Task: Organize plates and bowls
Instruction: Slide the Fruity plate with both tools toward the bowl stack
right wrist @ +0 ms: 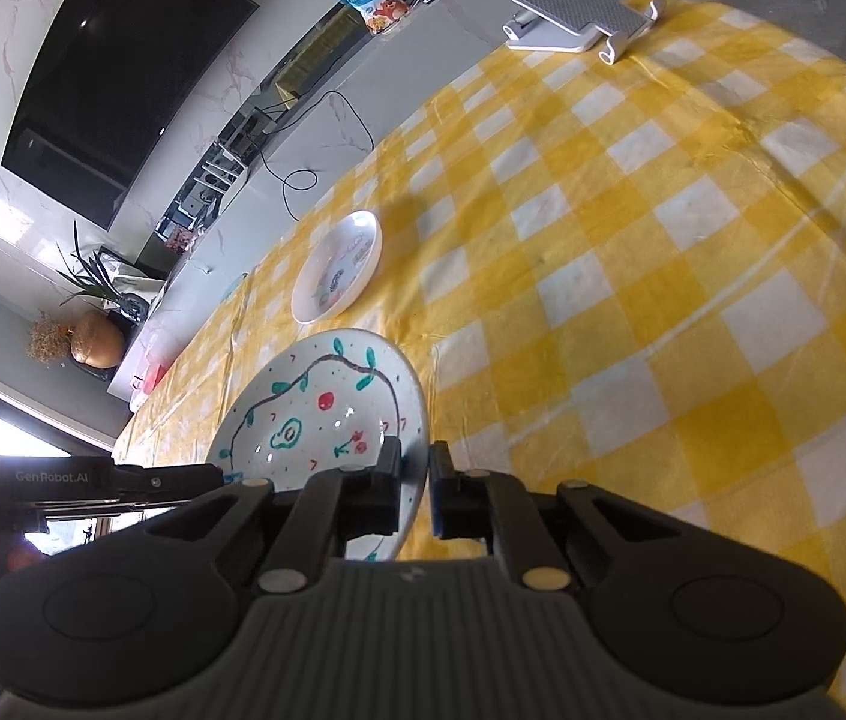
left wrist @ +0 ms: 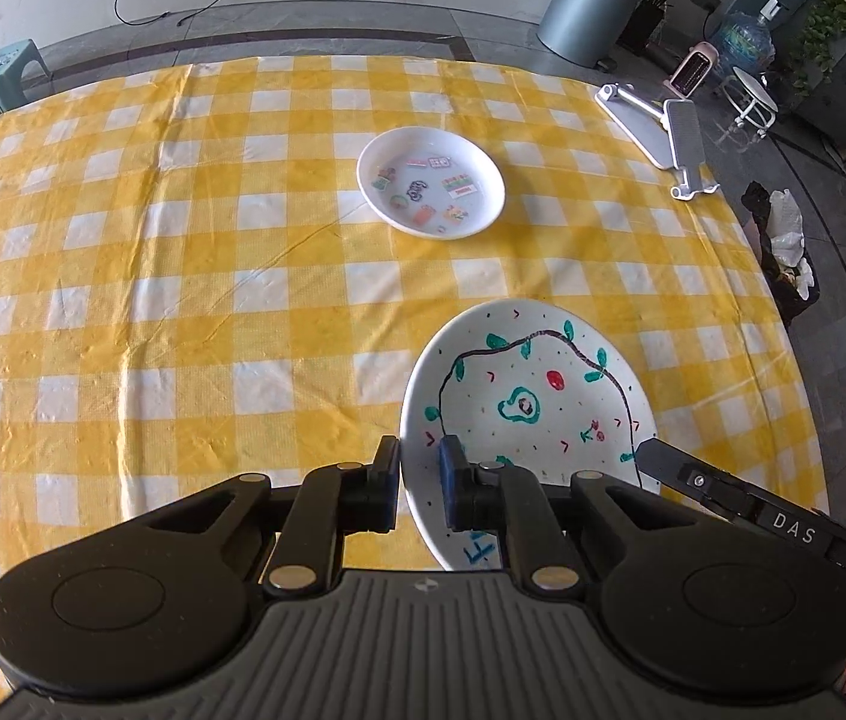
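Left tool (left wrist: 420, 468): jaws narrowed onto the near-left rim of the hand-painted plate (left wrist: 528, 402), one finger outside the rim, the blue-padded one inside. Right tool (right wrist: 415, 465): same pinch on the opposite rim of that plate (right wrist: 327, 414), rim between the pads; its black finger also shows at the plate's right edge in the left wrist view. Plate looks tilted, near the counter's right side; whether it touches the cloth cannot be told.

Beyond it, well apart: a white sticker-decorated dish (left wrist: 430, 189) flat on the yellow checked tablecloth (left wrist: 153, 300). Broad bare cloth lies left of both. A white folding phone stand (left wrist: 660, 126) sits at the far right corner by the counter edge.
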